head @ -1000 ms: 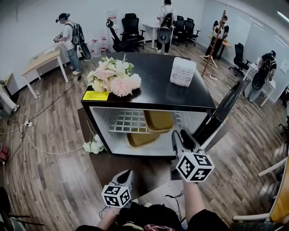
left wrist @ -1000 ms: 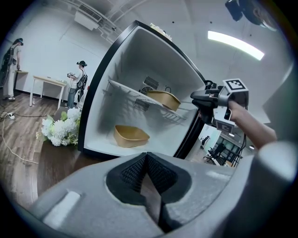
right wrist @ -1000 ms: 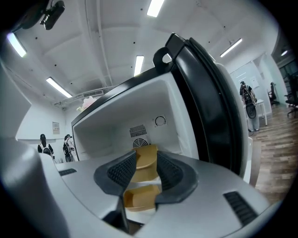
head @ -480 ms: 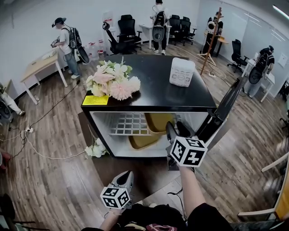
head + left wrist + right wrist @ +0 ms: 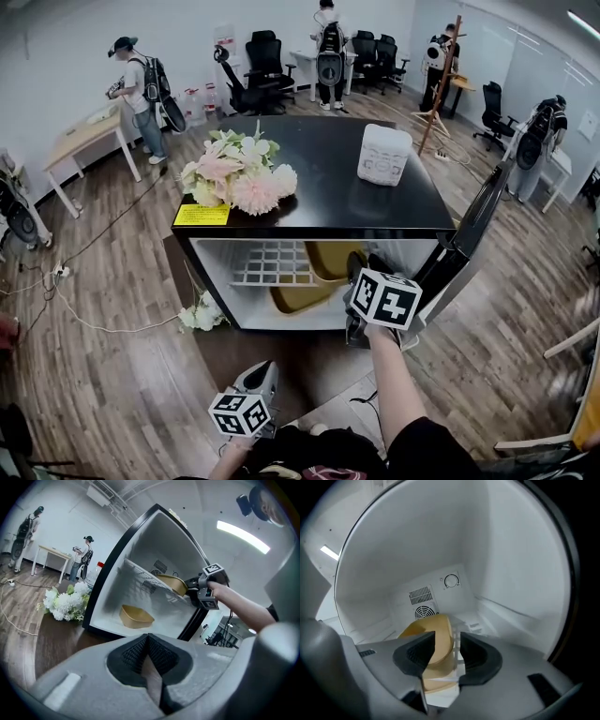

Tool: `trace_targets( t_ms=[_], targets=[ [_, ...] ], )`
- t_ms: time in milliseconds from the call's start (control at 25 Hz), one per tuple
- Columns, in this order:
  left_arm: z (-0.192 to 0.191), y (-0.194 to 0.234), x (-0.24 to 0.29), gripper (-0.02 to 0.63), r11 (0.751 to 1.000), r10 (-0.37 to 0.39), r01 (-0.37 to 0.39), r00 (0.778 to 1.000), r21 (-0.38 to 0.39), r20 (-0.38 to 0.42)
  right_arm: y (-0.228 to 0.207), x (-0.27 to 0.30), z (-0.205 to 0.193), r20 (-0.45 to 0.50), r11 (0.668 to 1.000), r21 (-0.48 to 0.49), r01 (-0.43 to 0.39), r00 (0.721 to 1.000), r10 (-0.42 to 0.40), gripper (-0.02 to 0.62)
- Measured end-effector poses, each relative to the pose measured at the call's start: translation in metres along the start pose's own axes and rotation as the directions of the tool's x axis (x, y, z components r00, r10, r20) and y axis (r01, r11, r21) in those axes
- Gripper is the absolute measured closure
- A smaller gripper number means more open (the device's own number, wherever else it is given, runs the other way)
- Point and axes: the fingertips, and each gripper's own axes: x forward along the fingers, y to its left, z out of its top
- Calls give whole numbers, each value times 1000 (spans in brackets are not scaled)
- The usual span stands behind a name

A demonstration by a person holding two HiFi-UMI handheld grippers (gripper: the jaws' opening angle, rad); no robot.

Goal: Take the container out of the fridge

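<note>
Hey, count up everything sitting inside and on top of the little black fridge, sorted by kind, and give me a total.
Tan containers, inside: 2
Flower bunches, on top: 1
White boxes, on top: 1
Yellow labels, on top: 1
Total: 5

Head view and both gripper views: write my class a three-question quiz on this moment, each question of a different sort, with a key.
1. How many tan rounded containers lie inside the small black fridge, door open?
2. True or false: the left gripper is shut and empty.
3. Which stands between the right gripper's jaws? A: upper container, on the white wire shelf. B: lower container, on the fridge floor.
Key: 1 two. 2 true. 3 A; its jaws have just been opening and do not press it.
</note>
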Motion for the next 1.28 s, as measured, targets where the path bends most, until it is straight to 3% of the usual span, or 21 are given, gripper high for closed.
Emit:
trace_targets(
  t_ms=[320, 480, 680, 1280],
  targets=[
    [8, 10, 1, 597, 1000, 15, -15, 1000, 9, 15, -1, 9, -1, -69, 997, 59, -50, 996, 54, 424],
    [9, 12, 3, 597, 1000, 22, -22, 1000, 16, 14, -2, 12, -2, -92, 996, 82, -45, 994, 52, 484],
    [11, 13, 3, 597, 999, 25, -25, 1000, 47, 8, -7, 11, -1, -91, 998, 67, 2, 996, 4, 545],
    [-1, 8, 1, 597, 997, 5, -3, 1000, 74, -22, 2, -1, 3, -33, 999, 46, -9, 999, 11, 561]
  ],
)
